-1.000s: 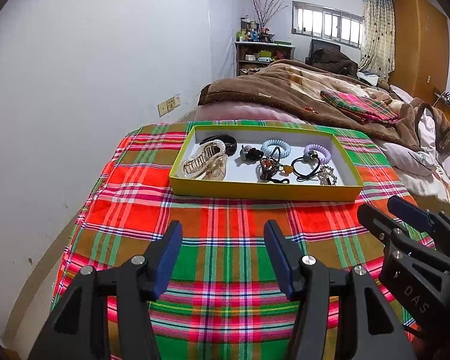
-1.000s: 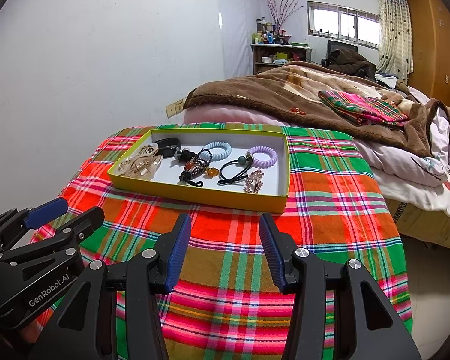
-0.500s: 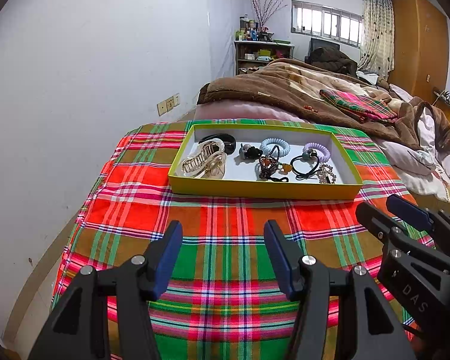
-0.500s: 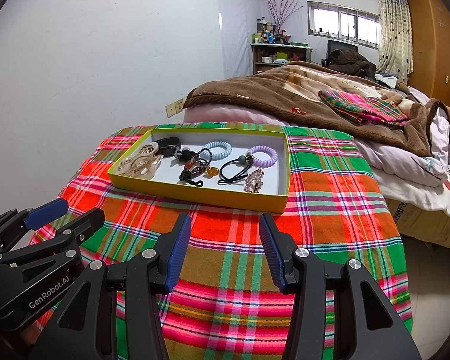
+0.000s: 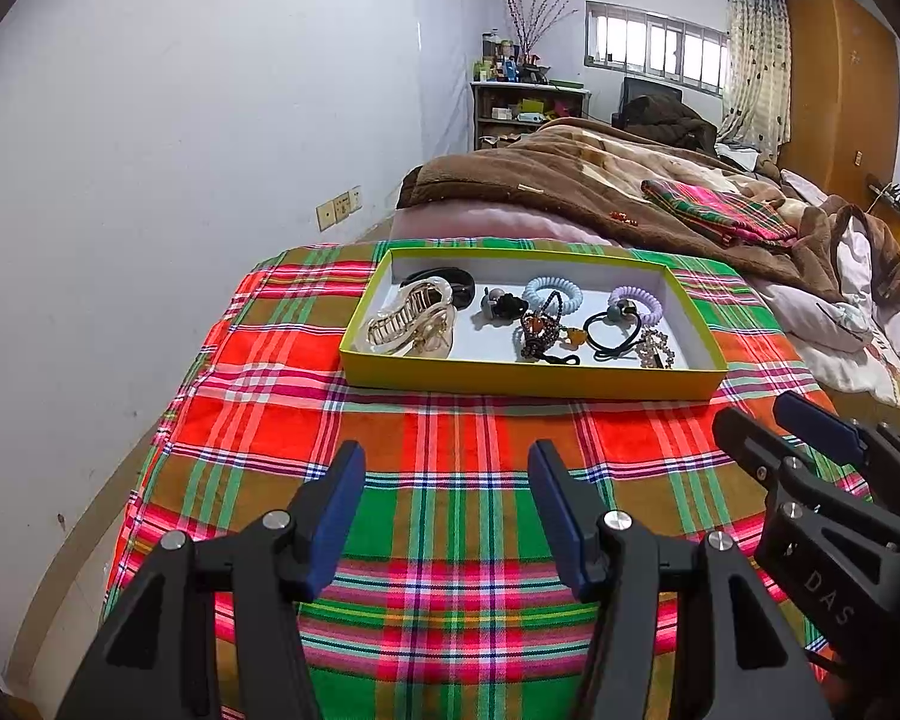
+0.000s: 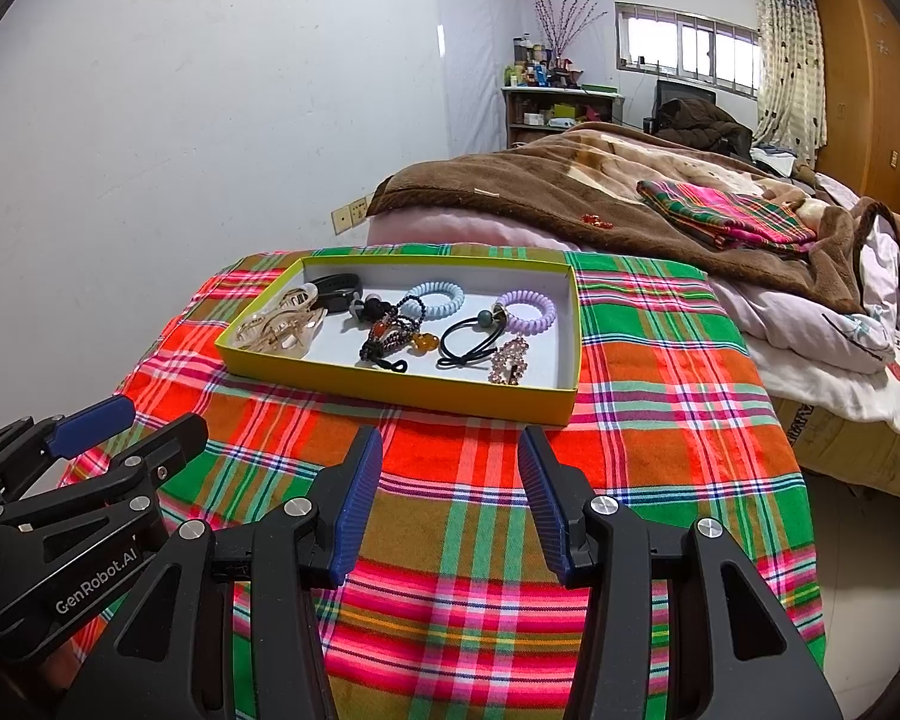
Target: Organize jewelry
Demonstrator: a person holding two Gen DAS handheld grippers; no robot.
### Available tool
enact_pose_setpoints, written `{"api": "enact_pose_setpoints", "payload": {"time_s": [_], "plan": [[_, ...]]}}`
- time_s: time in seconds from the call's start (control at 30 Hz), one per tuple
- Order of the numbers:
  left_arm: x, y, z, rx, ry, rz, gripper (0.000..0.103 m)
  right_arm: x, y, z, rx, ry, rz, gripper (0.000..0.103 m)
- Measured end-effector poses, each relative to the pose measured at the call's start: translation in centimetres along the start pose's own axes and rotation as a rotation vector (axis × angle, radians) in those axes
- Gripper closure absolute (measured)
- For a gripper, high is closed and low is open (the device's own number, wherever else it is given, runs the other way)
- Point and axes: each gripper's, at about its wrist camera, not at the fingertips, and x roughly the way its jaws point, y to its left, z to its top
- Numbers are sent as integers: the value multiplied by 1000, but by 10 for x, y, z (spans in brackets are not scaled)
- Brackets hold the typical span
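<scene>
A yellow tray (image 5: 528, 381) (image 6: 390, 393) sits on the plaid cloth at the far end of the table. It holds a gold claw clip (image 5: 411, 321) (image 6: 279, 324), a black clip (image 5: 450, 285), a blue coil tie (image 5: 552, 291) (image 6: 438, 297), a purple coil tie (image 5: 636, 303) (image 6: 525, 312), a beaded bracelet (image 5: 540, 333) (image 6: 393, 336), a black elastic (image 5: 612, 333) (image 6: 471, 345) and a rhinestone clip (image 6: 509, 360). My left gripper (image 5: 447, 480) and right gripper (image 6: 450, 462) are both open and empty, over the cloth short of the tray, side by side.
The plaid cloth (image 5: 450, 450) covers the table. A white wall (image 5: 150, 150) runs along the left. A bed with a brown blanket (image 5: 600, 180) lies behind and to the right. A folded plaid cloth (image 6: 726, 216) rests on it.
</scene>
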Motion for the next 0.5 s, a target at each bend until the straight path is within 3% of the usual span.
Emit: {"api": "enact_pose_setpoints", "payload": {"time_s": [0.5], "plan": [[0,1,0,-5,0,-1,44,1,0,0,1,-1,0,55]]}}
